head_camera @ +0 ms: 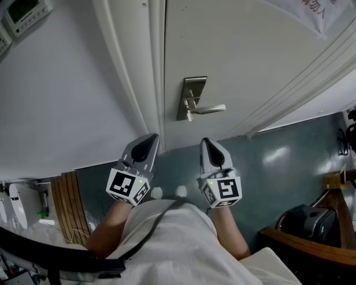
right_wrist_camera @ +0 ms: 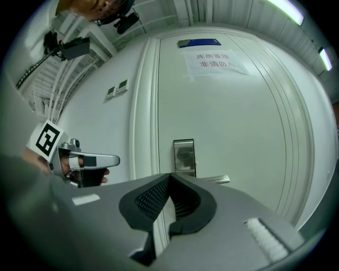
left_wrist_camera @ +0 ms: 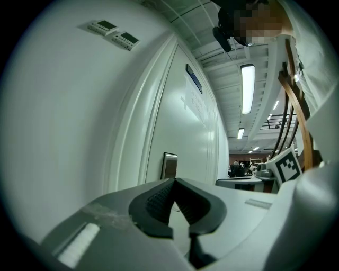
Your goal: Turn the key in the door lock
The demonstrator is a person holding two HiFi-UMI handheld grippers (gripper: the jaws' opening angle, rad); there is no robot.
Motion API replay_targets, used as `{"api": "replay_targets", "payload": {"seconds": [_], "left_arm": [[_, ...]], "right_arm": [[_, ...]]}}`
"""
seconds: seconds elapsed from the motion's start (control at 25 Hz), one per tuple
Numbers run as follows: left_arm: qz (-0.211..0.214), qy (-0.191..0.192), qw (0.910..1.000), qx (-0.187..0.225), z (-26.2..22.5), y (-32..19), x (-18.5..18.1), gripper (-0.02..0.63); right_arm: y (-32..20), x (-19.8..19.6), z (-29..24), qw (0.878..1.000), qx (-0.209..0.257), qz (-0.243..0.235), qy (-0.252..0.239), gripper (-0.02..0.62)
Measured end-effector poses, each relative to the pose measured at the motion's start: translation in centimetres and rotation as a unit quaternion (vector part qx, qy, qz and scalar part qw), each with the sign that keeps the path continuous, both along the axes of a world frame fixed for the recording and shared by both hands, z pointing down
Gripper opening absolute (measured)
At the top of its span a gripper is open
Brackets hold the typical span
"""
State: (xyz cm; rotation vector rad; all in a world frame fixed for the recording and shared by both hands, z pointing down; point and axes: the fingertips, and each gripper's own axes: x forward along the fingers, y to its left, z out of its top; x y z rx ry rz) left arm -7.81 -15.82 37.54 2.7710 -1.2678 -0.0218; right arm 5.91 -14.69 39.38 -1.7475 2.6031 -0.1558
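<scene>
The white door [head_camera: 245, 55] carries a metal lock plate [head_camera: 192, 97] with a lever handle [head_camera: 210, 109]; I cannot make out a key. My left gripper [head_camera: 151, 136] hangs before the door frame, left of the plate, its jaws shut with nothing between them [left_wrist_camera: 175, 180]. To its right, just below the handle, my right gripper [head_camera: 204, 140] is also shut and empty. In the right gripper view that gripper [right_wrist_camera: 170, 174] points level at the lock plate [right_wrist_camera: 184, 156], well short of it. The plate [left_wrist_camera: 169, 165] also shows edge-on in the left gripper view.
Two wall control panels [head_camera: 25, 14] sit left of the door frame [head_camera: 150, 67]. A paper notice [right_wrist_camera: 214, 61] hangs high on the door. A wooden piece of furniture [head_camera: 311, 242] and a black bag [head_camera: 303, 220] stand at the right on the grey floor.
</scene>
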Motion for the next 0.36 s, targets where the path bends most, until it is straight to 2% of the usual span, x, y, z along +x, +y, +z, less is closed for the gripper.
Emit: {"api": "replay_targets", "payload": {"seconds": [0.36], "left_arm": [[0.003,0.0,1.0,-0.001,0.03,0.03,-0.55,0.006]], "right_arm": [[-0.09,-0.57,-0.2,1.0,-0.002,0.003,0.003,0.008]]}}
